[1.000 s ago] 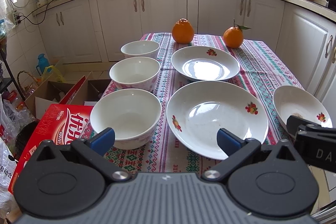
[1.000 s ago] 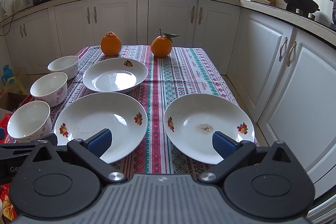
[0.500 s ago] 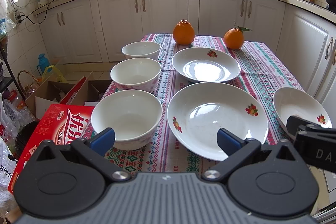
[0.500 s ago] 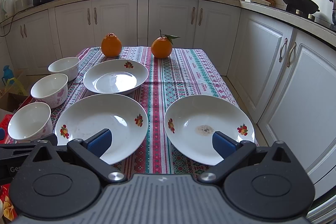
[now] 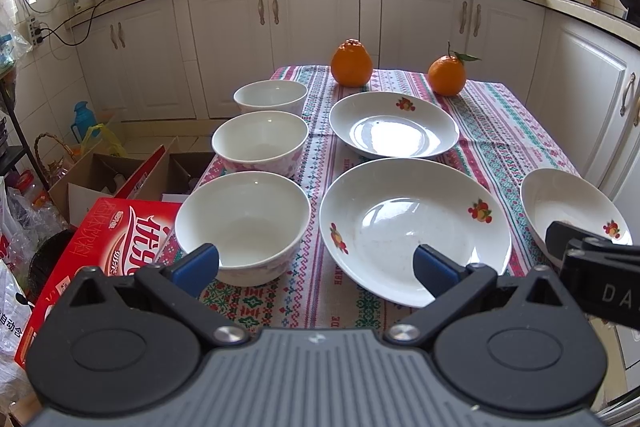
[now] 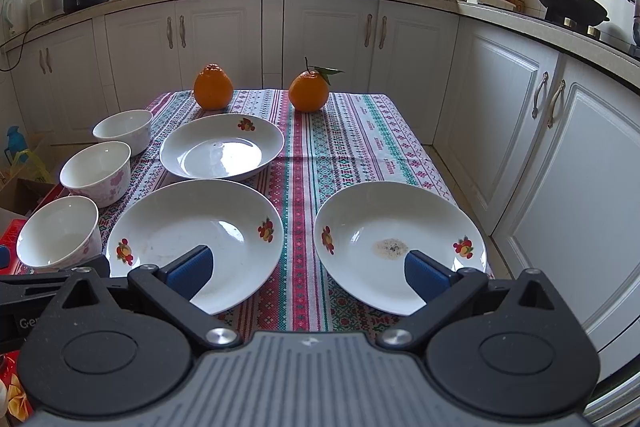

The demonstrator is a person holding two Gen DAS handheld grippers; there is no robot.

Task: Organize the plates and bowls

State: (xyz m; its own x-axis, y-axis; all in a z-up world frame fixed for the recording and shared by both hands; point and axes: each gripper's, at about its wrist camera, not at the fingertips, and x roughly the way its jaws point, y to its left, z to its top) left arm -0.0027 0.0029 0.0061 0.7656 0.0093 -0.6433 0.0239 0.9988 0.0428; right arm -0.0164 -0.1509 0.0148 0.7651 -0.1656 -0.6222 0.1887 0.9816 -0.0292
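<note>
Three white bowls stand in a row on the table's left side: near bowl [image 5: 240,227], middle bowl [image 5: 260,143], far bowl [image 5: 270,97]. Three white fruit-print plates lie beside them: far plate [image 5: 394,125], near middle plate [image 5: 412,223], and right plate [image 6: 400,243] with a brown stain. My left gripper [image 5: 316,265] is open and empty, above the near table edge between the near bowl and the middle plate. My right gripper [image 6: 308,269] is open and empty, above the near edge between the middle plate [image 6: 196,239] and the right plate.
Two oranges [image 5: 351,63] [image 5: 447,75] sit at the far end of the striped tablecloth [image 5: 500,131]. A red carton [image 5: 100,251] and open cardboard boxes [image 5: 104,179] are on the floor to the left. White cabinets [image 6: 540,147] stand close on the right and behind.
Both grippers have drifted slightly; the table objects sit a little lower in both views. Nothing on the table has moved and both jaws stay open.
</note>
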